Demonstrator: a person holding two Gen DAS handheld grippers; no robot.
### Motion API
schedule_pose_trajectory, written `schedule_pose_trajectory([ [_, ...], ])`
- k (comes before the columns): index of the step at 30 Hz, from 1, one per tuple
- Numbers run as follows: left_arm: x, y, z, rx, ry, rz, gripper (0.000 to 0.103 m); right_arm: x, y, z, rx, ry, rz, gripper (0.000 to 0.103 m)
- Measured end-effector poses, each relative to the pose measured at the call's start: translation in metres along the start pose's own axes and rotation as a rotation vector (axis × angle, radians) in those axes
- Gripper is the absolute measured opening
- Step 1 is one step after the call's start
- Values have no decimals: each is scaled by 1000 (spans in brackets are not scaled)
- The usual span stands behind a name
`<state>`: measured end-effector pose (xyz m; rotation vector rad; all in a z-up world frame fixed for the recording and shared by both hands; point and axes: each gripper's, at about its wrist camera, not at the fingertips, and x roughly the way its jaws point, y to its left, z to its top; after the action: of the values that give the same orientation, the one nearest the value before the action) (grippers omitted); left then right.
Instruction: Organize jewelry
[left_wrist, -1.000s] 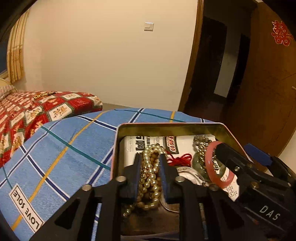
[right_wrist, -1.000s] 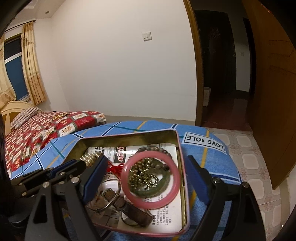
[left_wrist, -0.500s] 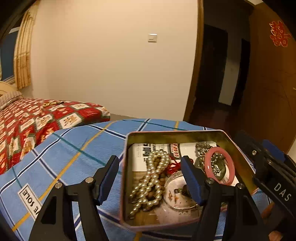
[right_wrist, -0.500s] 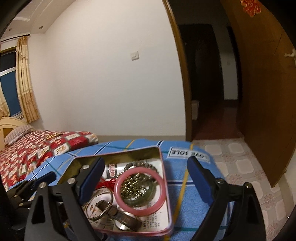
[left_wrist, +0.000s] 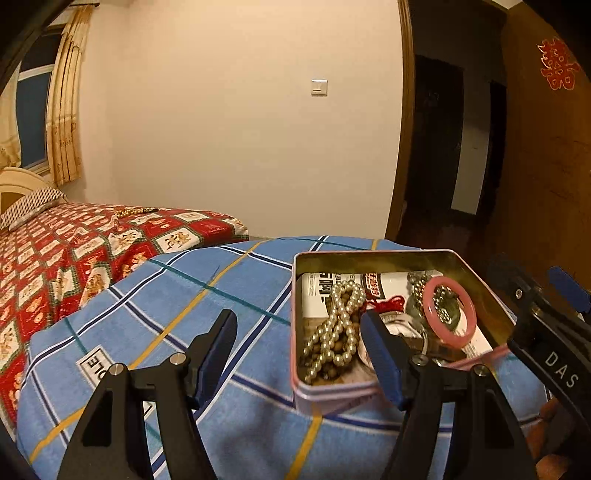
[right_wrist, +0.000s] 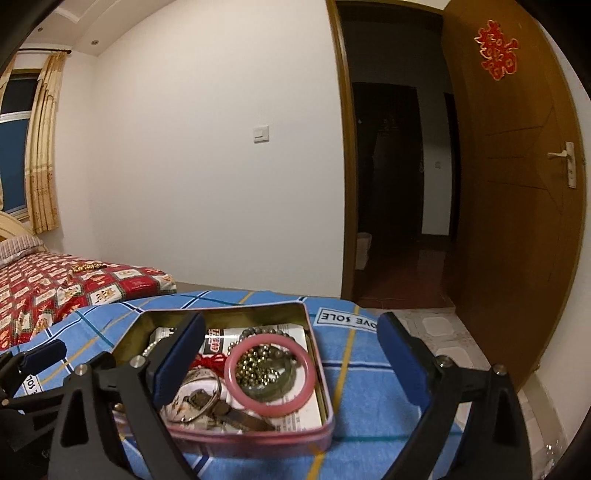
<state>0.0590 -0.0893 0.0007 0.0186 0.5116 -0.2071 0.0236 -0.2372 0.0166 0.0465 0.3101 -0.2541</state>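
Left wrist view: both grippers (left_wrist: 297, 341) (right_wrist: 290, 356) gape over the tin (left_wrist: 373, 392) (blue plaid blanket (left_wrist: 155, 317), red-quilted bed (left_wrist: 74, 240) behind).

A pink tin (right_wrist: 325, 373) with a gold inside sits on a blue cloth (left_wrist: 155, 317) checked in navy, white, yellow and teal. In it lie a pink bangle (right_wrist: 271, 373), cream pearls (left_wrist: 334, 332), red cord (left_wrist: 388, 303). The bedspread (left_wrist: 74, 251) is red patchwork.
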Motion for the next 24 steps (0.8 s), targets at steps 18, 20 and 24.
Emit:
schedule_pose_trajectory([
  [18, -50, 0, -22, 35, -69, -3, 71, -55, 1, -17, 107, -51, -10, 100],
  [20, -55, 2, -23, 30, -89, 0, 71, -60, 2, -18, 114, -70, -15, 101],
  [24, -60, 5, -25, 21, -116, 10, 71, -70, 5, -17, 107, -121, -38, 102],
])
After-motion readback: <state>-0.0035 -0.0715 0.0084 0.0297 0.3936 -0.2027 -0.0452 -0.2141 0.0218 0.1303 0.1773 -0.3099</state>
